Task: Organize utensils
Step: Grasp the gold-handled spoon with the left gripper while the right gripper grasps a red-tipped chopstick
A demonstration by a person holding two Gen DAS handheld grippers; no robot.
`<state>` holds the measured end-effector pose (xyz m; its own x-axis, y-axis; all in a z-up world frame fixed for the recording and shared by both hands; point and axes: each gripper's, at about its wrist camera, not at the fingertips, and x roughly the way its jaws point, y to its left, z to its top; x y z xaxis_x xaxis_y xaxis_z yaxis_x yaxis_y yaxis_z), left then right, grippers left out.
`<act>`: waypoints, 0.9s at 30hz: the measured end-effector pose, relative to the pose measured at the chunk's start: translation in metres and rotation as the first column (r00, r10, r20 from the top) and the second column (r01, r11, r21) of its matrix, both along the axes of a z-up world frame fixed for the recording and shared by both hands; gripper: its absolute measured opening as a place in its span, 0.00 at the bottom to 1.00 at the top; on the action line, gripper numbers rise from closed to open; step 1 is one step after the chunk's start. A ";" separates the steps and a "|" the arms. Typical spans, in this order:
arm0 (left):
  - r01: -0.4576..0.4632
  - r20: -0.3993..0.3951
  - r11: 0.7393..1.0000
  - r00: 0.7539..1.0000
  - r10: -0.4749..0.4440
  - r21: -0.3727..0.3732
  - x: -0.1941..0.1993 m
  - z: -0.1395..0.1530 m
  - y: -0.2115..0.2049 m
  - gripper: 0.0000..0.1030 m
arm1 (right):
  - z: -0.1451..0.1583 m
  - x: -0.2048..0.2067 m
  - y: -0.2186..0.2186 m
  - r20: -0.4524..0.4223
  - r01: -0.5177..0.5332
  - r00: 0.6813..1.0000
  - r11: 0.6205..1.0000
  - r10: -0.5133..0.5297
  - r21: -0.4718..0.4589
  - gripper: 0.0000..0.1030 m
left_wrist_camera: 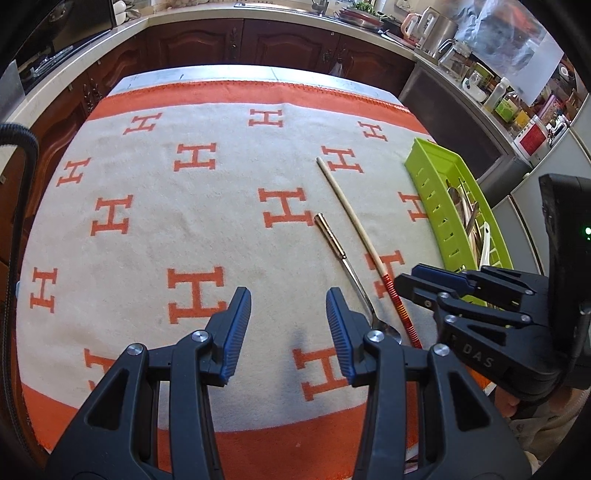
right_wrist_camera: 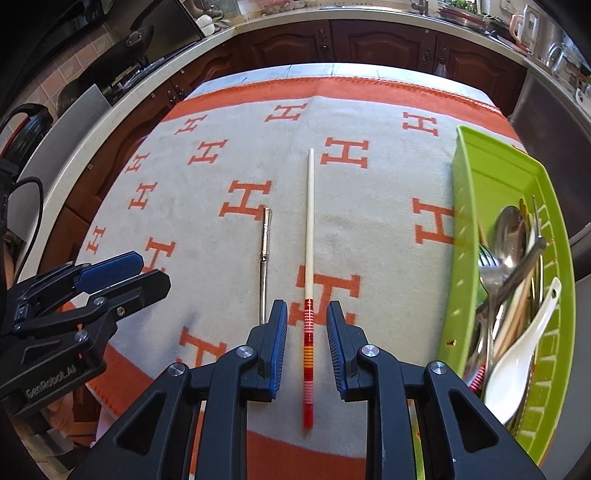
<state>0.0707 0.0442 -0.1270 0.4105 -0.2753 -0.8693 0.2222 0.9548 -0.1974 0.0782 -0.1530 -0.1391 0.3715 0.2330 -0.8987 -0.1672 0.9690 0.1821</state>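
Observation:
A long pale chopstick (right_wrist_camera: 309, 221) with a red-striped end lies on the orange-and-cream cloth. My right gripper (right_wrist_camera: 306, 332) stands open over that striped end, one pad on each side, neither touching it. To the left of the chopstick lies a metal spoon (right_wrist_camera: 264, 251), its bowl hidden behind my right gripper's left finger. In the left wrist view the spoon (left_wrist_camera: 347, 266) and the chopstick (left_wrist_camera: 351, 214) lie just right of my left gripper (left_wrist_camera: 288, 317), which is open with only cloth between its fingers. A green tray (right_wrist_camera: 465, 221) at the right holds several spoons, chopsticks and a white ladle spoon.
The cloth-covered table (left_wrist_camera: 166, 221) has bare cloth on the left half. Dark wooden cabinets and a countertop (left_wrist_camera: 184, 14) ring the table. The green tray (left_wrist_camera: 424, 177) sits at the table's right edge. My two grippers are close side by side near the front edge.

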 end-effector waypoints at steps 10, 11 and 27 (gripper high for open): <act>-0.004 -0.052 0.999 0.999 0.002 -0.043 0.014 -0.011 -0.006 0.38 | -0.026 0.014 0.023 0.022 -0.064 0.998 0.993 0.066 -0.096 0.11; -0.007 -0.058 0.999 0.998 0.004 -0.050 0.016 -0.012 -0.007 0.38 | -0.026 0.015 0.023 0.029 -0.061 0.998 0.992 0.064 -0.113 0.08; -0.022 -0.161 0.998 0.987 0.012 -0.060 0.046 -0.039 -0.056 0.38 | 0.001 -0.002 -0.032 0.067 0.034 0.997 0.995 -0.041 0.096 0.05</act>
<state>0.1162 -0.0116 -0.1665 0.2724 -0.3245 -0.9058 0.1672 0.9431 -0.2875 0.0761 -0.1849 -0.1377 0.4419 0.3002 -0.8453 -0.1464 0.9538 0.2622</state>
